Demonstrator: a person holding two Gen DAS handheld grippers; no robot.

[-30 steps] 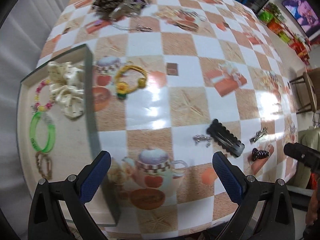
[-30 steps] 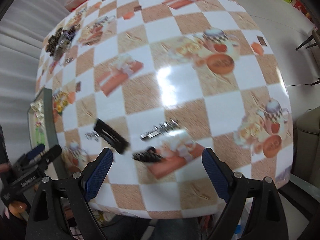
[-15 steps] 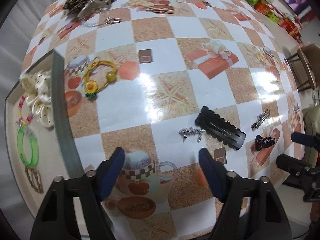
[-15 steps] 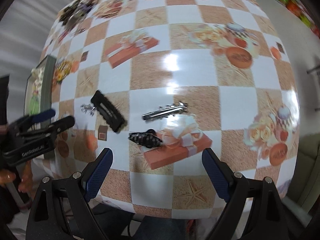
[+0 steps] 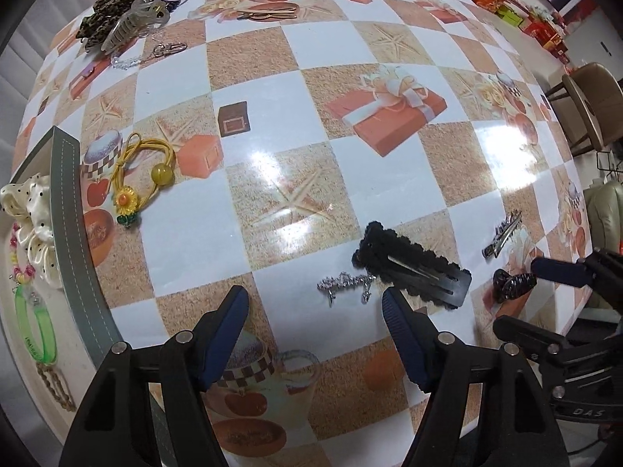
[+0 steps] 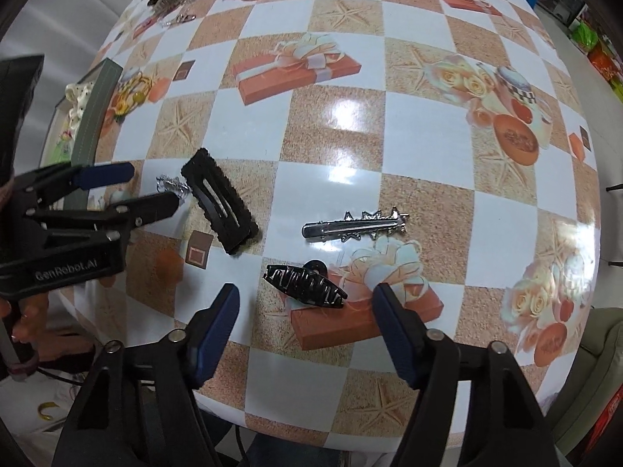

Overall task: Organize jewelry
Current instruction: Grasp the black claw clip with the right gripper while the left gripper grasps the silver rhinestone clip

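My left gripper [image 5: 313,303] points down at the table, open. A small silver sparkly pin [image 5: 344,284] lies just ahead of its right fingertip, untouched. Next to the pin lies a black scalloped snap clip [image 5: 412,272]. My right gripper [image 6: 305,295] hangs over a black claw clip [image 6: 305,282]. Its jaws are closing with the clip between the tips, and the pads stand clear of it. A silver barrette [image 6: 354,227] lies just beyond. At the left, a grey-rimmed tray [image 5: 74,233] holds a cream scrunchie [image 5: 31,218], a green bangle [image 5: 37,330] and a bead bracelet.
A yellow hair tie with a flower [image 5: 136,179] lies beside the tray. A pile of hair clips and chains [image 5: 124,19] sits at the table's far side. A chair [image 5: 592,101] stands off the right edge. A hand [image 6: 27,311] holds the left gripper.
Both grippers have sunk closer to the table. The left jaws narrowed and came up to the silver pin. The right jaws narrowed around the black claw clip.
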